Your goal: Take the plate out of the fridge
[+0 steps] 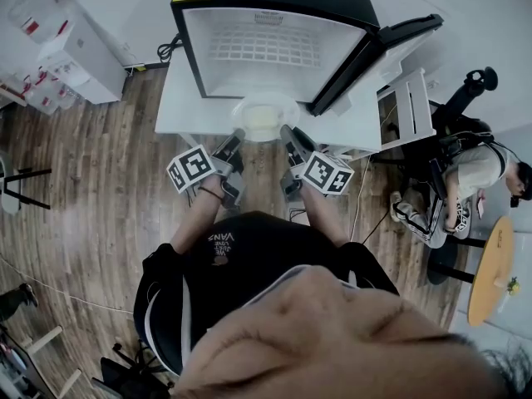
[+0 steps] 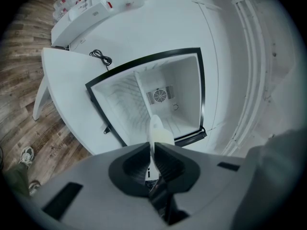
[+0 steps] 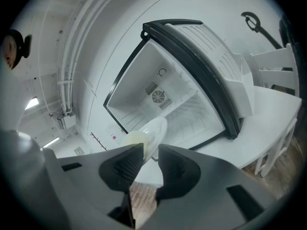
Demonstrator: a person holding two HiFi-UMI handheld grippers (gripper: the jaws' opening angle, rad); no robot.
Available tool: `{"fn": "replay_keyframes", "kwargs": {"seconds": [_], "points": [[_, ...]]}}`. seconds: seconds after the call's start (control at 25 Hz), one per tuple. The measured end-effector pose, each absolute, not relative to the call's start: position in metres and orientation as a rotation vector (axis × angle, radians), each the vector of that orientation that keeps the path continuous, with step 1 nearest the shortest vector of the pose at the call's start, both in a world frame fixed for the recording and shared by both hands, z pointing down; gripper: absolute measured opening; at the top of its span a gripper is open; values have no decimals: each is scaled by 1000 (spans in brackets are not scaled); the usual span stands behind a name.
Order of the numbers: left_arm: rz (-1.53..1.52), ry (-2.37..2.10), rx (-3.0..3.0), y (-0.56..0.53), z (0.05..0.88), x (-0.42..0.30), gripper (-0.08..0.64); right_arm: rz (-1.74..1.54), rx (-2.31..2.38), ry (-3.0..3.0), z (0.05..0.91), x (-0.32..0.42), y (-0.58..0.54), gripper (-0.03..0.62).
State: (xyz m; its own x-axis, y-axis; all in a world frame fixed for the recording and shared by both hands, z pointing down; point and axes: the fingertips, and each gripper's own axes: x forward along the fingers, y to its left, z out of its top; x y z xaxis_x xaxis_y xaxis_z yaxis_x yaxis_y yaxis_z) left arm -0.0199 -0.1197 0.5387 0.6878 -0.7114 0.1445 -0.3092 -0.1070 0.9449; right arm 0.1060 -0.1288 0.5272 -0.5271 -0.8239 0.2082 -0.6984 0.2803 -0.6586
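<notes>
- the plate [image 1: 264, 116], pale and round, is outside the fridge [image 1: 193, 52], level above the white tabletop [image 1: 177, 110] just near of the fridge's open front.
- the left claw [image 1: 236, 135] has the plate's near left rim; in the left gripper view this claw [image 2: 152, 150] is closed to a thin slit, pinching the plate [image 2: 157, 131], which shows edge-on.
- the right claw [image 1: 287, 131] meets the plate's near right rim; in the right gripper view this claw [image 3: 149, 155] stands noticeably wider, with the plate [image 3: 148, 133] slanting in between the jaws and lying against the left one.
- each claw carries a cube with square markers, the left cube [image 1: 191, 168] and the right cube [image 1: 327, 173], both near of the plate.
- the fridge sits on the tabletop with its white inside bare; a round fan grille [image 2: 158, 96] shows on its back wall.
- the fridge door [image 1: 378, 52] is swung open to the right.
- far right, a person [image 1: 470, 173] sits beside a round wooden table [image 1: 490, 268] on the wood floor [image 1: 100, 189].
</notes>
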Motion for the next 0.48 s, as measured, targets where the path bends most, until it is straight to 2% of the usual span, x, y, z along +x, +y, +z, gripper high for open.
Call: {"fn": "replay_keyframes", "kwargs": {"seconds": [0.48], "points": [[-439, -855, 1683, -102, 544, -22, 37, -1095, -1396, 2402, 532, 103, -114, 103]]}}
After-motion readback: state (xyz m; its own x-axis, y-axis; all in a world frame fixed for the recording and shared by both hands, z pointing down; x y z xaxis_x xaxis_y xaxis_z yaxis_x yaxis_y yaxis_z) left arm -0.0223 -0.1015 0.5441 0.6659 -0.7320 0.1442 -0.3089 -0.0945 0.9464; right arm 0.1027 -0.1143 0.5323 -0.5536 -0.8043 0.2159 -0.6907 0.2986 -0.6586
